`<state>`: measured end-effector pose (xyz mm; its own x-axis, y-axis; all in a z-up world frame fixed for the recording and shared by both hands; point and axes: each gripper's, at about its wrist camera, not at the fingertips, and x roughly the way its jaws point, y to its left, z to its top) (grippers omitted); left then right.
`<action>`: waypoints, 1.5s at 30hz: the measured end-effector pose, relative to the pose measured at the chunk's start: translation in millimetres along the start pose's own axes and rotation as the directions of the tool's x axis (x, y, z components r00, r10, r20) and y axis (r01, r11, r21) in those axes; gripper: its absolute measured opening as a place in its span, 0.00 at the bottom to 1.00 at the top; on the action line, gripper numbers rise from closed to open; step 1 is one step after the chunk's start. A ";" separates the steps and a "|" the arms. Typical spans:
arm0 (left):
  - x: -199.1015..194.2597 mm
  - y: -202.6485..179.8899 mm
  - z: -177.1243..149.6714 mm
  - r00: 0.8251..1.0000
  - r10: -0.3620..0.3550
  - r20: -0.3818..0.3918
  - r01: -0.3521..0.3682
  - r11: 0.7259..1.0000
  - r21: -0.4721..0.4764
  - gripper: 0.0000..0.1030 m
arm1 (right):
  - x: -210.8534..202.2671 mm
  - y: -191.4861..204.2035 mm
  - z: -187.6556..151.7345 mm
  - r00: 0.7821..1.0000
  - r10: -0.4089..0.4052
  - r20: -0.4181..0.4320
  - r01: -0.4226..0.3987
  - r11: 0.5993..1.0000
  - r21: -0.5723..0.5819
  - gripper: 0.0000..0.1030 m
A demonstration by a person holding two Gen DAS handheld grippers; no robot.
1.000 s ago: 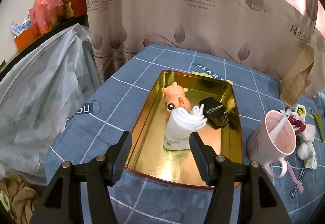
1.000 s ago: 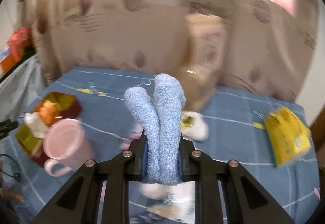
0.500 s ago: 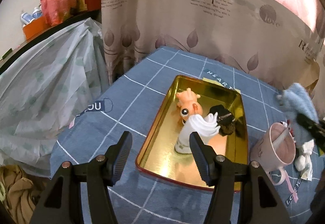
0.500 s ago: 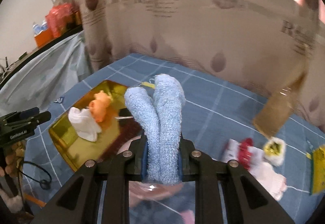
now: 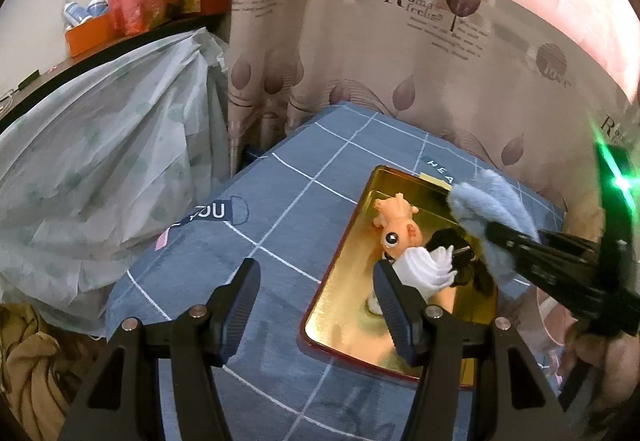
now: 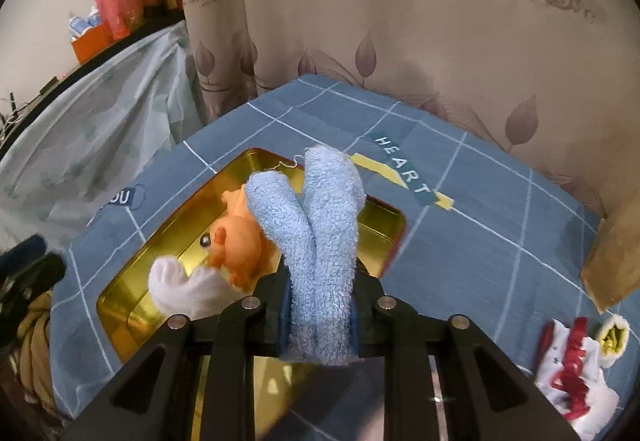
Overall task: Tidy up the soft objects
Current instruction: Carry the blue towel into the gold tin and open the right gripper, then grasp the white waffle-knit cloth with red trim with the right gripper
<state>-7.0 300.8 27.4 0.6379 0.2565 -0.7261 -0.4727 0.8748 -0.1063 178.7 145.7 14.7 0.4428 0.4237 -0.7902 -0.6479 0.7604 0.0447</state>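
Blue terry, folded double, is what my right tool (image 6: 320, 305) has pinched tight: a fluffy blue sock (image 6: 316, 241) whose two lobes stick up past the fingers, held in the air above the gold tin tray (image 5: 352, 305). From my left side I see that sock (image 5: 486, 213) over the tray's far right part. My left tool (image 5: 316, 297) is spread wide with nothing between its fingers, hanging above the near left corner of the tray. In the tray lie an orange plush toy (image 5: 396, 225), a white sock (image 5: 424, 273) partly over it, and a small black item (image 5: 456, 249) beside them. The tray sits on the counter under a blue checked cloth (image 5: 280, 217). Off to my right, on the cloth, lies a white and red sock bundle (image 6: 572, 377).
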 end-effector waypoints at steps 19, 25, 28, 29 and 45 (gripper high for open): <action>5.7 6.6 0.4 1.000 -0.012 -0.021 0.011 1.000 -0.021 0.58 | 37.4 16.9 6.6 0.998 -0.045 -0.037 0.045 0.999 0.001 0.56; 5.3 5.4 -0.2 1.000 -0.010 -0.018 0.009 1.000 -0.017 0.58 | -9.5 13.4 8.9 0.999 -0.017 0.037 0.017 1.000 0.017 0.62; 4.9 3.2 -0.5 1.000 -0.006 -0.012 0.006 1.000 -0.009 0.58 | -43.1 5.3 2.8 0.996 0.000 0.087 -0.002 1.000 0.026 0.64; 5.4 2.2 -0.8 1.000 -0.005 -0.012 0.005 1.000 -0.005 0.58 | -58.3 -0.7 -3.0 0.994 -0.001 0.109 -0.002 1.000 0.029 0.65; 3.3 -16.1 -6.7 1.000 0.015 -0.002 -0.015 0.998 0.060 0.58 | -144.6 -186.9 -109.6 0.953 -0.302 0.024 0.287 0.927 0.241 0.68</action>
<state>-1.4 284.8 22.2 0.6299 0.2687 -0.7287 -0.4447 0.8940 -0.0547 167.8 -111.5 53.6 0.6323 0.1863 -0.7520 -0.3242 0.9452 -0.0385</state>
